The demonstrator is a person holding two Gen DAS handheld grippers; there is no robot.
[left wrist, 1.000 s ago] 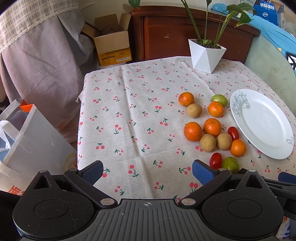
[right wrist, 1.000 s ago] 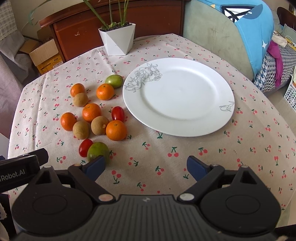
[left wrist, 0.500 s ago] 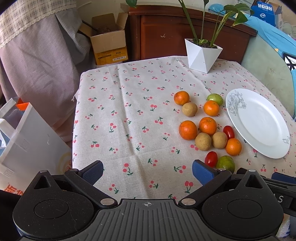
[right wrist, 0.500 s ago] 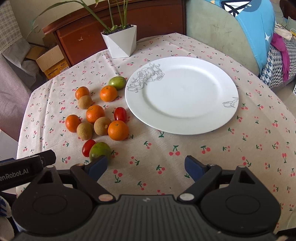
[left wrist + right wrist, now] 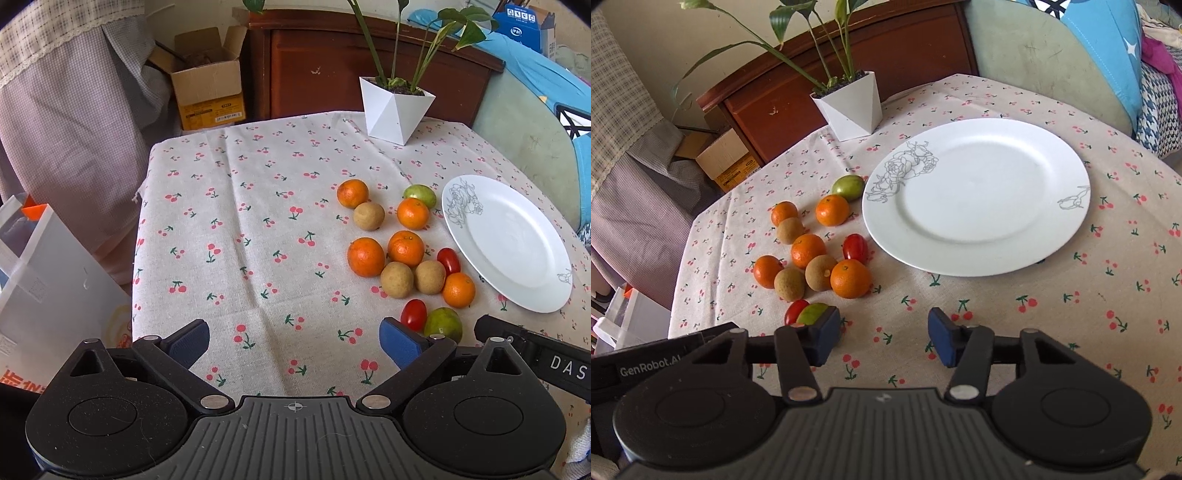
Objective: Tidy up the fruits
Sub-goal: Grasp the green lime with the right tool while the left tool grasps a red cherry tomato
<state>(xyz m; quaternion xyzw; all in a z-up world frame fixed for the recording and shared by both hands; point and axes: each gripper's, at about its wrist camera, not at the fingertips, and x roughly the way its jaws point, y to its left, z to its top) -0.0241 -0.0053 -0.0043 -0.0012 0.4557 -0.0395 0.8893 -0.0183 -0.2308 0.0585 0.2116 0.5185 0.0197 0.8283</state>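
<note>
Both grippers' fingers (image 5: 827, 334) apart, nothing between

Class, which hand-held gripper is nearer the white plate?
Right. The right hand-held gripper is open just before the white plate; the left hand-held gripper hangs farther off, beyond the fruit cluster.

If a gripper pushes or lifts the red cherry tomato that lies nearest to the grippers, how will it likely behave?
The red cherry tomato looks oval and smooth, so a push would probably roll it across the tablecloth. Its shiny skin may slip between pads and seems easy to crush. It lies against the green fruit, which a push would likely nudge too.
</note>
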